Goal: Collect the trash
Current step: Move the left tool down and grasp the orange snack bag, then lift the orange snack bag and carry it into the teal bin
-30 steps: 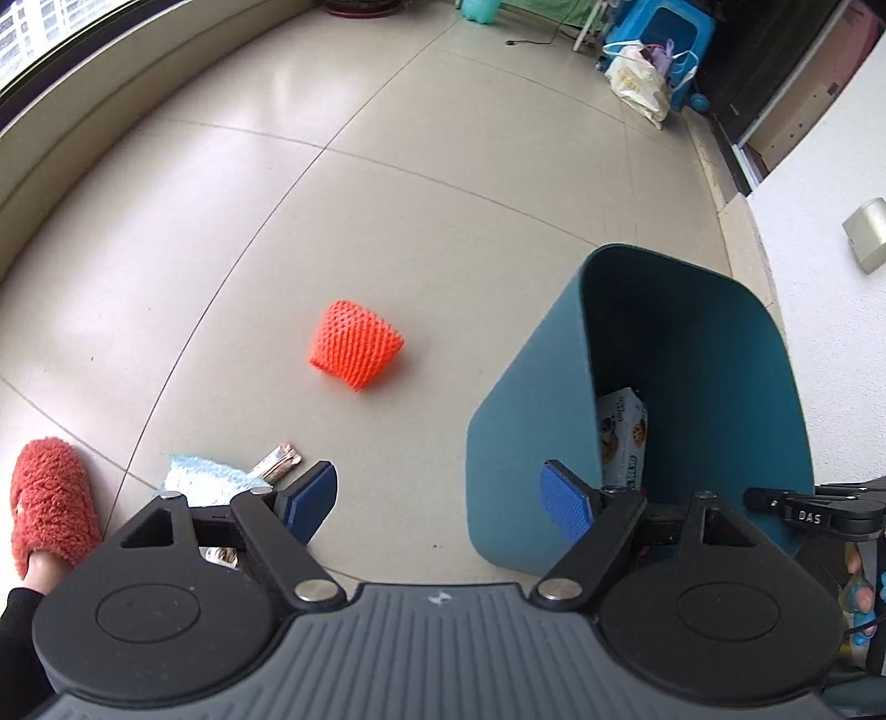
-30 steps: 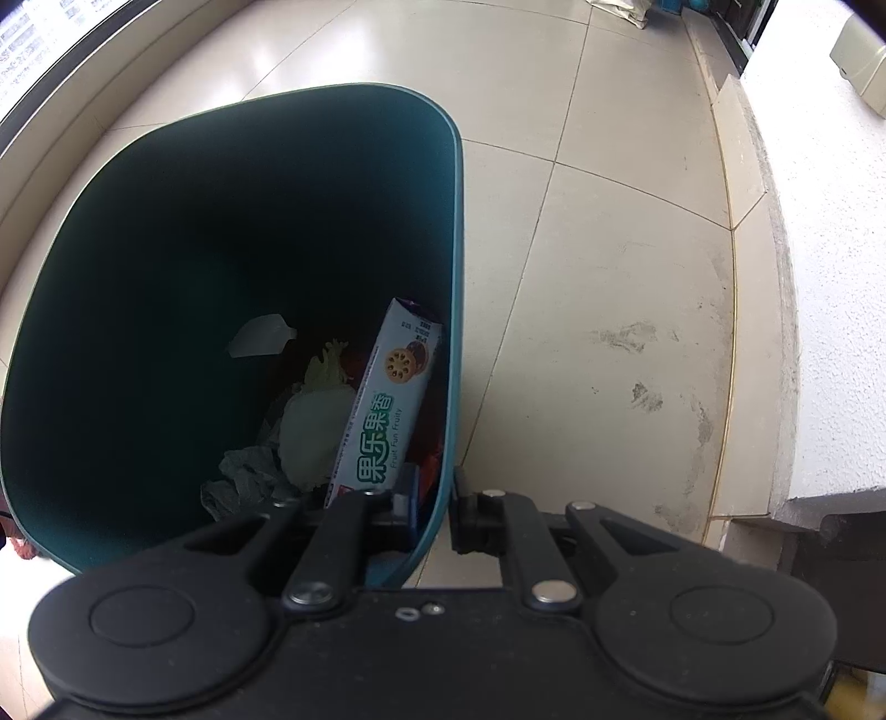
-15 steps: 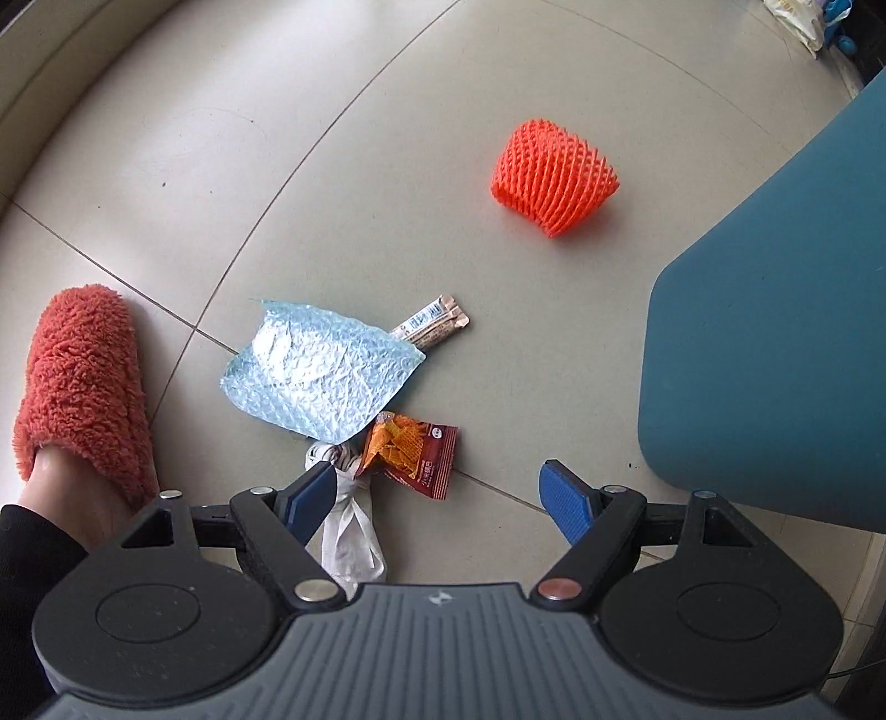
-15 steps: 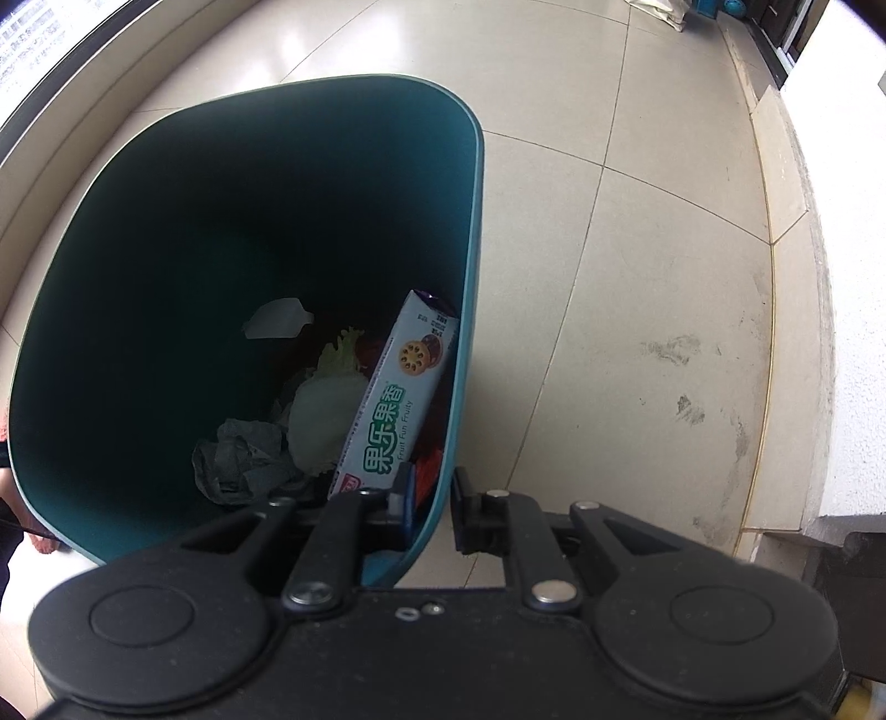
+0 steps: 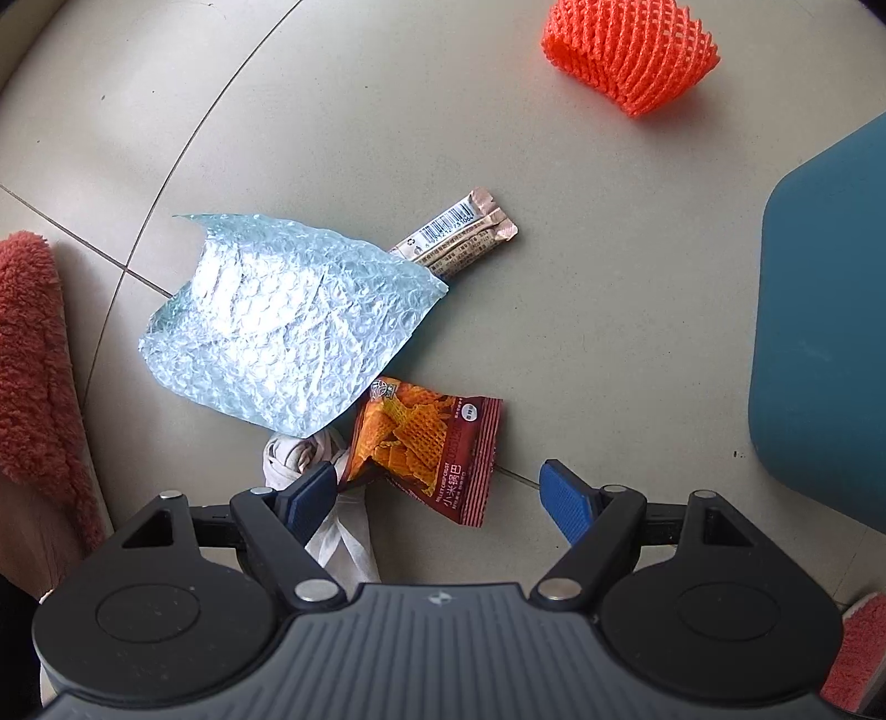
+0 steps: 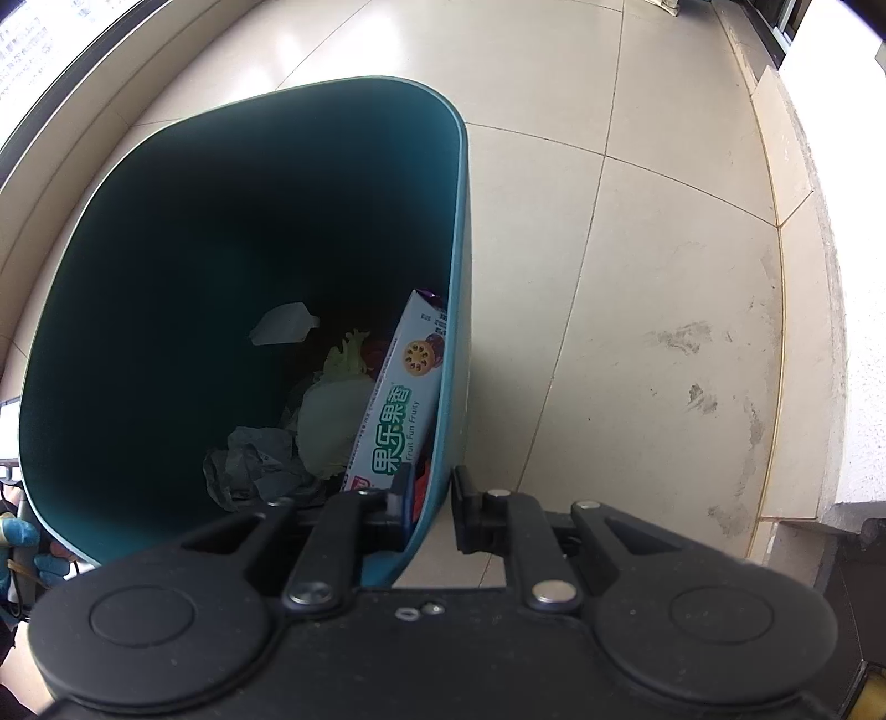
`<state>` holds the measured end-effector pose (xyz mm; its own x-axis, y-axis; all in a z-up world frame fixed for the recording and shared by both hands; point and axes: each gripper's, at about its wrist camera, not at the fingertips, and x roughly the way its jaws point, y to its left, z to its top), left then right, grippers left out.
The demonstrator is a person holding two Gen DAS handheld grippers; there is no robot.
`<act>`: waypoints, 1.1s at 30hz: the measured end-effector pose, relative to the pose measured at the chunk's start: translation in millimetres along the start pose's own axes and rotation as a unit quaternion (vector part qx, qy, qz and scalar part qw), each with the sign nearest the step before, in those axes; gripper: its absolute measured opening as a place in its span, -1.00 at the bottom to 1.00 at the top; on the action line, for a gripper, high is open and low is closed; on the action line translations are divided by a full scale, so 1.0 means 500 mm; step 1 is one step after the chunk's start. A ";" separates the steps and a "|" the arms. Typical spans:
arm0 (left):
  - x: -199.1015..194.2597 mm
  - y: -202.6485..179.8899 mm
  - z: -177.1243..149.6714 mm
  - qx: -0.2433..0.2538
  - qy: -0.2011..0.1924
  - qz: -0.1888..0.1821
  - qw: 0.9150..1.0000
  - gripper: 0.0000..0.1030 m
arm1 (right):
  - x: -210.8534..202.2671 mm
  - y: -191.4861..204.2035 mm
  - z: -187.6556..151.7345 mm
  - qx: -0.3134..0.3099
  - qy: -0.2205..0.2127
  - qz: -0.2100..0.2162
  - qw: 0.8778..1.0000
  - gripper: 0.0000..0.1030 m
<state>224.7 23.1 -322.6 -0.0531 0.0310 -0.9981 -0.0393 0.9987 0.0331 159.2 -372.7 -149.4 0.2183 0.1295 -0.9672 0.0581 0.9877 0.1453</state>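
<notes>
Teal plastic fills the right edge of the left wrist view: only part of the bin's (image 5: 825, 343) outer wall shows, cut off by the frame. The left gripper (image 5: 440, 487) points down at the floor (image 5: 609, 277) with its jaws released and spread wide, nothing between them. Below them lies a red snack packet (image 5: 429, 451) beside a white knotted bag (image 5: 310, 459), half hidden by the left finger. A sheet of bubble wrap (image 5: 282, 327) covers most of a brown stick sachet (image 5: 465, 235). An orange foam net (image 5: 628, 52) lies well apart, near the top. A fuzzy red slipper (image 5: 33, 360) is cut off at the left.

In the right wrist view, the right gripper (image 6: 432, 509) has its jaws clenched on the bin's rim (image 6: 457, 310). Inside, a biscuit box (image 6: 396, 410) leans on the wall; the scraps beneath are dim and hard to identify.
</notes>
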 end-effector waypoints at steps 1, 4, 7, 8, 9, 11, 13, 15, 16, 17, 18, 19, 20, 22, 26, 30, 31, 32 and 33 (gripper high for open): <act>0.004 -0.003 0.001 0.002 0.000 0.002 1.000 0.55 | 0.000 -0.002 0.000 0.000 0.000 0.002 1.000 -0.74; 0.011 -0.011 0.003 0.013 -0.001 0.014 1.000 0.53 | -0.001 -0.007 0.001 0.000 0.000 0.005 1.000 -0.74; 0.014 -0.014 0.004 0.018 -0.003 0.030 0.999 0.38 | 0.001 -0.009 0.001 0.000 0.002 0.003 1.000 -0.74; 0.016 -0.014 0.004 0.017 0.000 0.034 0.999 0.28 | -0.001 -0.008 0.001 -0.001 0.002 0.003 1.000 -0.74; 0.018 -0.016 0.008 0.016 0.002 0.039 0.999 0.15 | -0.001 -0.007 0.001 -0.001 0.002 0.003 1.000 -0.74; 0.015 -0.020 0.009 0.014 0.001 0.044 0.999 0.13 | 0.000 -0.006 0.000 -0.003 0.002 0.003 1.000 -0.74; 0.009 -0.022 0.006 0.006 -0.003 0.040 0.999 -0.07 | 0.001 -0.005 -0.002 -0.004 0.001 0.002 1.000 -0.74; 0.001 -0.020 0.002 -0.001 -0.002 0.040 0.999 -0.13 | 0.001 -0.003 -0.004 -0.006 -0.001 0.001 1.000 -0.74; -0.006 -0.020 0.001 -0.003 -0.005 0.038 0.999 -0.16 | 0.000 -0.002 -0.004 -0.007 -0.001 0.000 1.000 -0.74; -0.015 -0.019 -0.001 -0.002 -0.011 0.036 0.999 -0.17 | 0.001 -0.001 -0.005 -0.008 -0.001 -0.001 1.000 -0.74; -0.021 -0.019 -0.002 -0.001 -0.015 0.036 0.999 -0.18 | 0.002 0.000 -0.005 -0.009 -0.001 -0.002 1.000 -0.74; -0.030 -0.018 -0.004 -0.003 -0.018 0.035 0.999 -0.21 | 0.002 0.001 -0.005 -0.010 -0.001 -0.003 1.000 -0.74; -0.037 -0.015 -0.005 -0.006 -0.018 0.032 0.999 -0.23 | 0.002 0.003 -0.006 -0.011 -0.002 -0.004 1.000 -0.74; -0.051 0.001 -0.007 -0.013 -0.020 0.017 1.000 -0.24 | 0.003 0.007 -0.008 -0.014 -0.003 -0.006 1.000 -0.75; -0.133 -0.007 -0.007 -0.022 -0.036 -0.030 0.999 -0.24 | 0.004 0.008 -0.009 -0.014 -0.004 -0.006 1.000 -0.75; -0.242 -0.035 -0.011 -0.005 -0.074 -0.064 0.995 -0.24 | 0.005 0.012 -0.011 -0.019 -0.007 -0.008 1.000 -0.75; -0.270 -0.040 -0.014 0.001 -0.085 -0.069 0.994 -0.24 | 0.005 0.012 -0.012 -0.021 -0.008 -0.009 1.000 -0.75; -0.298 -0.048 -0.019 0.007 -0.095 -0.075 0.993 -0.24 | 0.005 0.013 -0.013 -0.023 -0.009 -0.009 1.000 -0.75; -0.335 -0.057 -0.021 0.013 -0.110 -0.083 0.990 -0.24 | 0.005 0.013 -0.014 -0.025 -0.010 -0.009 1.000 -0.75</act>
<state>223.9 -10.9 -156.0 0.1705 -0.1279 -0.9770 -0.0029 0.9915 -0.1303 153.1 -365.1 -152.5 0.2363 0.1101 -0.9654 0.0146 0.9930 0.1168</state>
